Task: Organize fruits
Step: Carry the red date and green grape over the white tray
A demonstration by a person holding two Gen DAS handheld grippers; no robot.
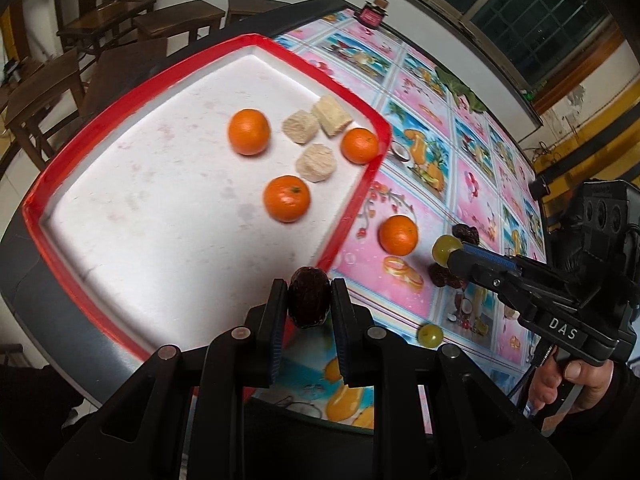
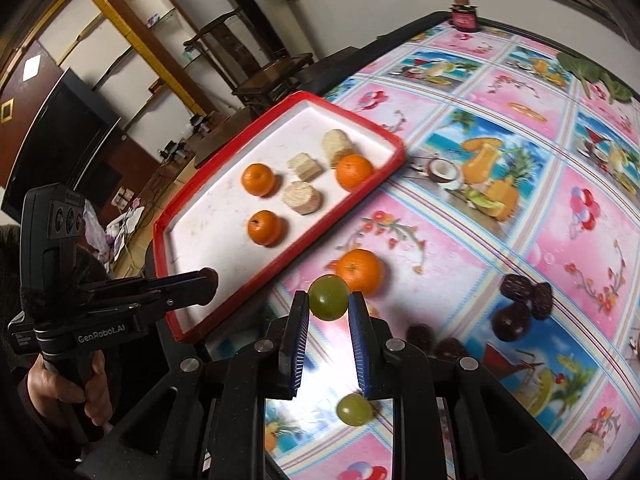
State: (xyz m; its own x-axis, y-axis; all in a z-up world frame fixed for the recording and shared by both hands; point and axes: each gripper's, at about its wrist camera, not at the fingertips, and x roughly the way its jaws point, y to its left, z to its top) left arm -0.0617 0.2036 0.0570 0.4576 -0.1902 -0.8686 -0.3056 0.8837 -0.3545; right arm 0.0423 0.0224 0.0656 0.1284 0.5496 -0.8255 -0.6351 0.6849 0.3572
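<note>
Left tool (image 1: pixel 309 300) clamped on dark date (image 1: pixel 309 295), hovering at near rim of red tray (image 1: pixel 362 196); tray interior ahead. Right tool (image 2: pixel 329 304) clamped on green grape (image 2: pixel 329 297), over surface (image 2: pixel 460 240) beside tray, tray up-left. Left nearer tray.

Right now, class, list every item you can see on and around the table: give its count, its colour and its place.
tray: one, red rim, white floor, table's left part
oranges: four, three in tray, one on cloth
cakes: three, beige, in tray
dates: several, dark, on cloth; one held
grapes: two, green, one on cloth, one held
jar: one, dark red, far edge
left gripper: shut on date
right gripper: shut on grape
</note>
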